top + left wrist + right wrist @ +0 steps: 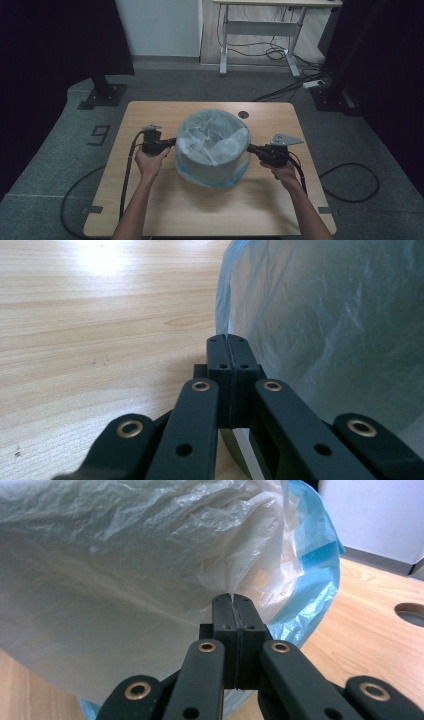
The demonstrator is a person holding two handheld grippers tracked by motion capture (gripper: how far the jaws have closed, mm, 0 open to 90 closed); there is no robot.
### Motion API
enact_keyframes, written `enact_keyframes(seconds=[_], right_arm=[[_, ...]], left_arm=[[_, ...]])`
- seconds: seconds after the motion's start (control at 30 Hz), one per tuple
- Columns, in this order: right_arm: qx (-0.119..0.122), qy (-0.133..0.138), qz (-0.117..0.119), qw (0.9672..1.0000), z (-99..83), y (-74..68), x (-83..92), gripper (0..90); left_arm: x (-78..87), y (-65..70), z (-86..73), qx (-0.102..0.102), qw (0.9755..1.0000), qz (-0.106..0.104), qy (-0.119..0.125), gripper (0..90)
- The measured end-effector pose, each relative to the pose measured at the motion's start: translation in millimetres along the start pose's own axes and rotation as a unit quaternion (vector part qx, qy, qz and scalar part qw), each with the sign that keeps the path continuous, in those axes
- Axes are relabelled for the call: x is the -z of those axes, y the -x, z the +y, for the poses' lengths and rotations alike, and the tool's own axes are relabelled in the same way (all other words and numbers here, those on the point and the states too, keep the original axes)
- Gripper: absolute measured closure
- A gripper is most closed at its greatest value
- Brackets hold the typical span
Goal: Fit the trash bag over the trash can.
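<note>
A round bin (212,167) stands in the middle of the wooden table (200,210), lined with a thin translucent plastic bag (212,135) with a blue tint at its hem. My left gripper (174,142) is at the bin's left side. Its jaws are shut (227,340) and the bag's blue edge (225,305) runs into their tip. My right gripper (250,148) is at the bin's right side, shut (233,600) on a pinch of the whitish bag film (235,575), which is pulled out from the bin. A hand holds each gripper.
A round cable hole (243,114) sits in the tabletop behind the bin, also seen as the hole (410,614) to the right. A white-legged desk (260,25) and floor cables (350,182) lie beyond. A black stand base (102,95) is at the far left.
</note>
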State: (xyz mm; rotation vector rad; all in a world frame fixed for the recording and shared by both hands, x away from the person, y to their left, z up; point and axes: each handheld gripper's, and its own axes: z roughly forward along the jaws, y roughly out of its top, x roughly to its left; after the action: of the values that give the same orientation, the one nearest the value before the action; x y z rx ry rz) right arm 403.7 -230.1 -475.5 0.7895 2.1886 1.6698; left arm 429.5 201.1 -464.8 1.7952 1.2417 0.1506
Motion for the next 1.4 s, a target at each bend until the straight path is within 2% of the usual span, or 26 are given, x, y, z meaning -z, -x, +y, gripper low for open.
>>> enact_keyframes(seconds=[0.13,0.27,0.4,0.43,0.5,0.6,0.7,0.73,0.77,0.83,0.9,0.97,1.03,1.1,1.23,1.33,1.4], right_arm=[[-0.008,-0.012,-0.005,0.9999,-3.5,-0.3,-2.1,89.0],[-0.018,-0.036,-0.007,0.9992,-11.7,-1.5,-12.0,89.1],[-0.009,-0.053,-0.009,0.9985,-23.2,-10.1,-27.8,89.1],[-0.012,-0.058,-0.011,0.9982,-27.2,-10.2,-30.6,89.1],[-0.033,-0.070,-0.010,0.9969,-35.5,-7.7,-35.5,89.0],[-0.033,-0.062,-0.017,0.9974,-38.6,-7.6,-35.8,89.0],[-0.029,-0.061,-0.033,0.9971,-36.5,-7.8,-32.4,88.9],[-0.028,-0.056,-0.047,0.9969,-34.8,-8.2,-29.5,88.5],[-0.030,-0.049,-0.060,0.9966,-32.9,-8.5,-25.3,80.3],[-0.033,-0.029,-0.082,0.9957,-29.0,-8.1,-16.0,69.3],[-0.040,-0.015,-0.089,0.9952,-25.3,-7.5,-6.1,63.8],[-0.038,-0.001,-0.100,0.9942,-21.7,-9.0,4.0,57.3],[-0.039,0.009,-0.104,0.9938,-19.5,-11.9,11.8,53.8],[-0.031,0.016,-0.110,0.9933,-18.7,-15.6,17.9,50.7],[-0.030,0.021,-0.119,0.9922,-20.0,-23.0,31.2,43.4],[-0.033,0.020,-0.120,0.9920,-25.9,-29.2,41.5,41.1],[-0.030,0.015,-0.122,0.9919,-30.7,-33.1,46.0,40.5]], left_arm=[[-2.0,-1.8,-2.2,0.003,1.0000,0.000,-0.003,89.9],[-7.2,-3.3,-6.4,0.006,1.0000,-0.003,-0.008,89.9],[-13.8,-4.2,-11.2,0.007,0.9998,-0.004,-0.018,89.9],[-15.5,-4.4,-12.5,0.004,0.9997,-0.004,-0.022,89.9],[-18.8,-4.2,-15.2,0.004,0.9996,-0.004,-0.028,90.0],[-23.9,-4.1,-19.1,0.004,0.9990,-0.005,-0.043,89.9],[-22.2,-4.3,-20.3,0.001,0.9991,-0.004,-0.042,89.9],[-19.2,-4.3,-20.0,-0.001,0.9993,-0.005,-0.037,89.8],[-15.1,-4.9,-19.2,-0.003,0.9995,-0.005,-0.032,86.9],[-5.6,-5.4,-17.9,-0.004,0.9997,0.008,-0.021,69.8],[5.8,-5.9,-17.5,-0.015,0.9993,0.034,-0.007,55.3],[17.9,-7.4,-17.5,-0.013,0.9991,0.038,0.013,44.9],[29.8,-8.3,-16.7,-0.014,0.9989,0.035,0.029,38.4],[40.8,-7.7,-15.0,-0.018,0.9985,0.031,0.041,35.4],[61.0,-4.7,-8.7,-0.030,0.9973,0.024,0.062,32.5],[73.7,1.1,-1.8,-0.037,0.9961,0.005,0.080,32.4],[81.1,12.3,7.4,-0.051,0.9946,-0.013,0.090,32.6]])
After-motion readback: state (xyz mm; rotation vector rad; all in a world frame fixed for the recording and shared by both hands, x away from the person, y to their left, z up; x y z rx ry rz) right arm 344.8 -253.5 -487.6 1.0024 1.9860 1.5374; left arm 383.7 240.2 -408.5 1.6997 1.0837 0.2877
